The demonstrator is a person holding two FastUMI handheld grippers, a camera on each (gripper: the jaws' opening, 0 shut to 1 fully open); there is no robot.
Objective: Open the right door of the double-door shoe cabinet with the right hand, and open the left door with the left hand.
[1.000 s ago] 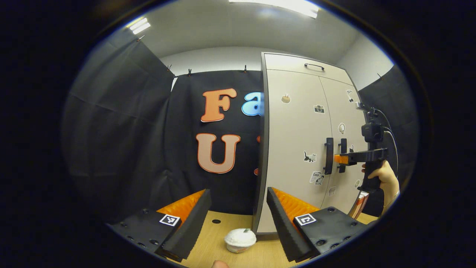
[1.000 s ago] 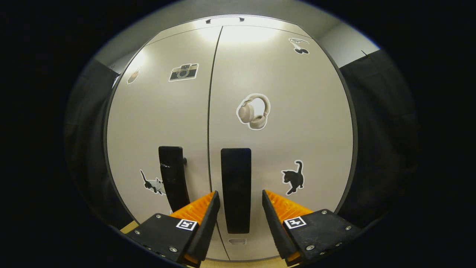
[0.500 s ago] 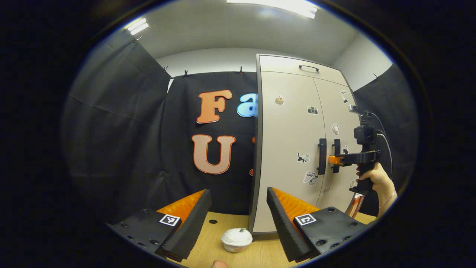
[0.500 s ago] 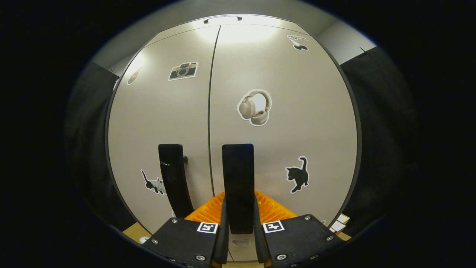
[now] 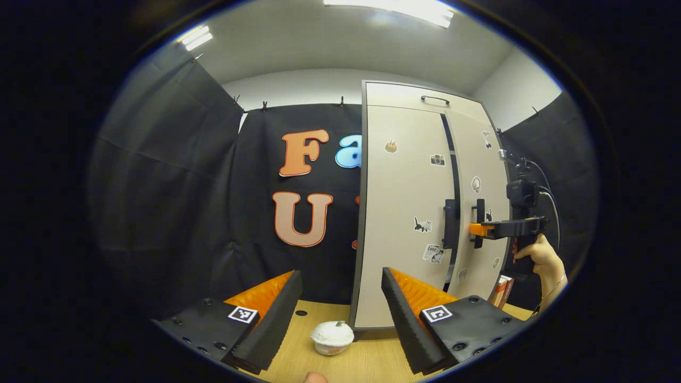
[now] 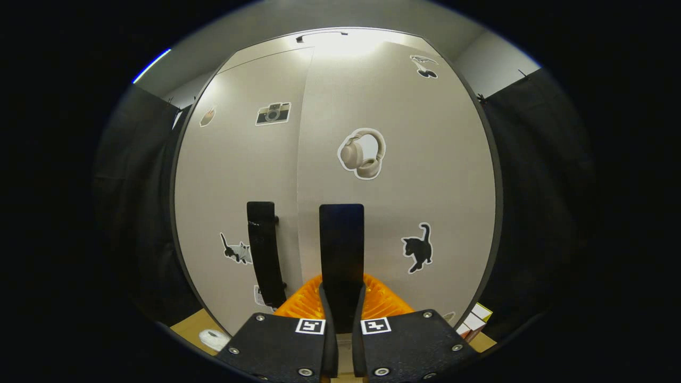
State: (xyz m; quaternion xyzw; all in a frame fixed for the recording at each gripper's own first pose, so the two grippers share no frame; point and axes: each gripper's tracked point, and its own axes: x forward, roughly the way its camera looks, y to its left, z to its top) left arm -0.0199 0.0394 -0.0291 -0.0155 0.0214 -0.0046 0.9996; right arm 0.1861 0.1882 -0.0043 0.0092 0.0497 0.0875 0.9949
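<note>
While my right tongs (image 6: 340, 314) are clamped on the right door handle (image 6: 341, 250), both fingers pressing its lower end, the handle's bottom is hidden between them. Right door (image 6: 399, 175) is cracked open: in the left gripper view a dark gap runs down between it and the left door (image 5: 404, 213). Cabinet interior is too dark to make out.

Left tongs (image 5: 340, 319) hang released, fingers spread wide with nothing between them, low over the wooden surface (image 5: 367, 361), well apart from the shoe cabinet (image 5: 425, 101). Left door looks shut, its handle (image 5: 450, 224) untouched, just beside the seam.

From the left gripper view I also see the right tongs (image 5: 475, 229) farther off at the right door handle (image 5: 480, 222), with my hand (image 5: 540, 255) on the grip; the contact itself is too small to judge there.

A small white cup (image 5: 332, 337) sits on the surface just in front of the cabinet's left corner; its contents are unclear. Boxes (image 6: 475, 322) by the cabinet's right foot are partly cut off. A bit of a finger (image 5: 315, 377) is cut off at the bottom edge.
</note>
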